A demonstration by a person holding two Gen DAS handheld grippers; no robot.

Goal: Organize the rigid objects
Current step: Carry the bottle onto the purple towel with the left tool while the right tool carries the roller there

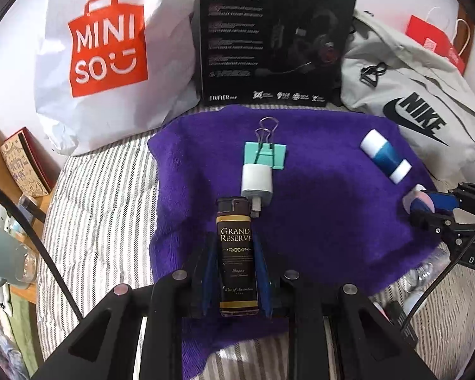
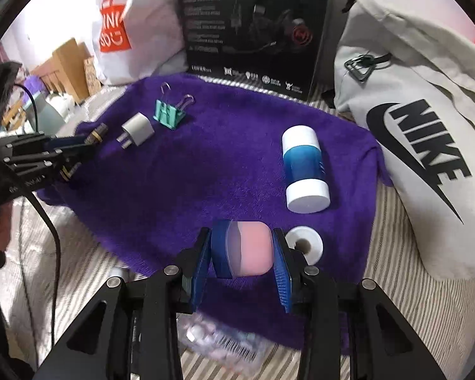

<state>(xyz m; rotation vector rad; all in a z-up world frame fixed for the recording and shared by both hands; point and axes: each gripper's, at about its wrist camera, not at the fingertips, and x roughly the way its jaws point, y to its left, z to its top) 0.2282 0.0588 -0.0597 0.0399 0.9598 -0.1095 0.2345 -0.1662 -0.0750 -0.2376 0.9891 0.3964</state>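
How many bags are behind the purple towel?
3 bags show. The white Miniso bag stands at the back left, the grey Nike bag lies on the right, and a red paper bag peeks from behind it. More may be hidden.

Striped bed point(image 1: 104, 196) carries purple towel point(image 1: 316, 209), bags, black box point(image 1: 275, 31).

Clip point(image 1: 265, 153) behind charger point(image 1: 257, 184); both on towel point(image 1: 316, 221).
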